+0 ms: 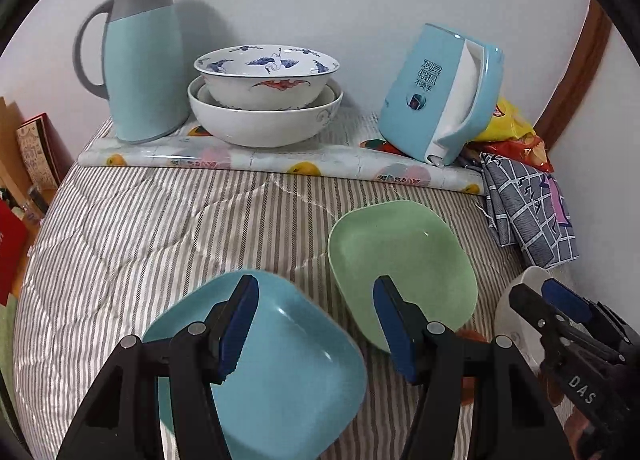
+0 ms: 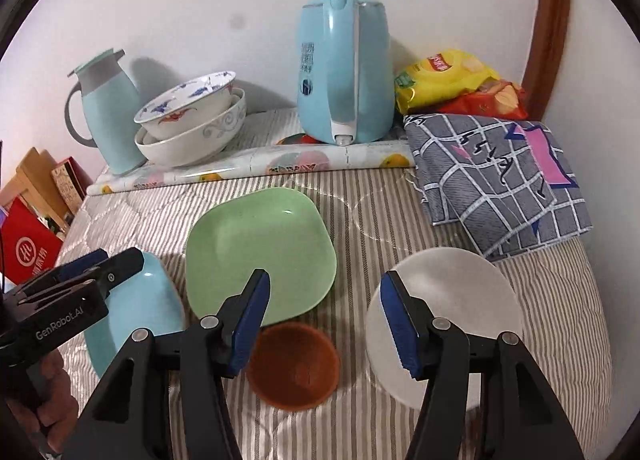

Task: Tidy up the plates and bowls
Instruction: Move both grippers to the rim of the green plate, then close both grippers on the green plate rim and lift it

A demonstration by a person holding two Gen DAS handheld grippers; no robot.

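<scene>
A blue square plate [image 1: 280, 364] [image 2: 136, 312] and a green square plate [image 1: 404, 260] [image 2: 260, 248] lie side by side on the striped cloth. A small brown bowl [image 2: 296, 364] and a frosted white bowl [image 2: 452, 308] sit near the front right. A patterned bowl [image 1: 266, 75] [image 2: 188, 103] is nested in a white bowl [image 1: 264, 119] [image 2: 192, 139] at the back. My left gripper [image 1: 316, 324] [image 2: 98, 260] is open above the blue plate. My right gripper [image 2: 326, 324] [image 1: 554, 296] is open over the brown bowl, between the green plate and the white bowl.
A teal thermos jug [image 1: 140, 55] and a blue kettle [image 1: 440, 95] [image 2: 344, 67] stand at the back on a rolled printed mat [image 1: 280, 163]. Snack bags [image 2: 452, 79] and a folded checked cloth [image 2: 496, 175] lie at the right. Boxes [image 2: 32, 244] stand beyond the left edge.
</scene>
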